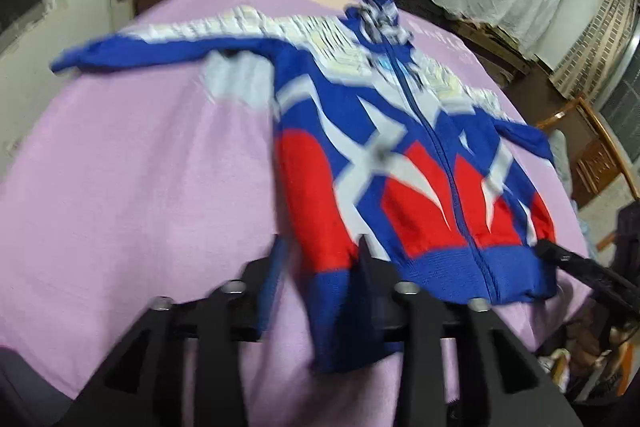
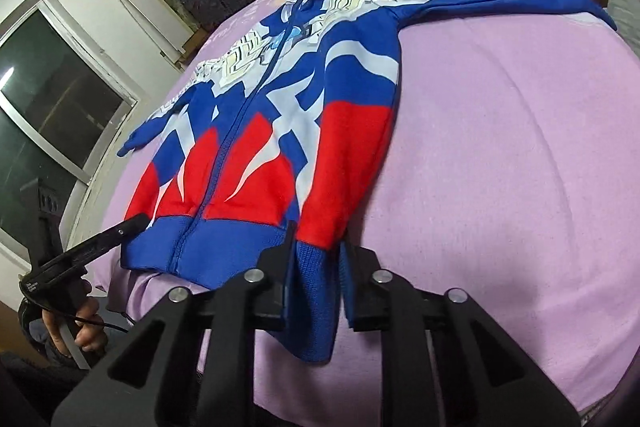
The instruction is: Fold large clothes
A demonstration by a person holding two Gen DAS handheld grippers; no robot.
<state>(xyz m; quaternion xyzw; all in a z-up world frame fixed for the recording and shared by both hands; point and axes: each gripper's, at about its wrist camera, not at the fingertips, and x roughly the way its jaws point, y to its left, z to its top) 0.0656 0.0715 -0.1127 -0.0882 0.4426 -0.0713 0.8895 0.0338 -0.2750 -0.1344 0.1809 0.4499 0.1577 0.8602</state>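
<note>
While the zip-front hooded jacket of blue, red and white knit (image 2: 280,131) lies flat and front-up on the lilac cloth-covered surface (image 2: 500,155), hood toward twelve o'clock and hem toward six, no fold looks finished yet. One sleeve is spread toward two o'clock in the right view; the other reaches down toward six, its blue ribbed cuff (image 2: 316,291) pinched in the right tongs (image 2: 316,251). The left tongs (image 1: 320,255) close on the hem's corner at their six o'clock. I judge the first fold is only starting; body folds remain. A window (image 2: 60,115) sits at nine o'clock.
</note>
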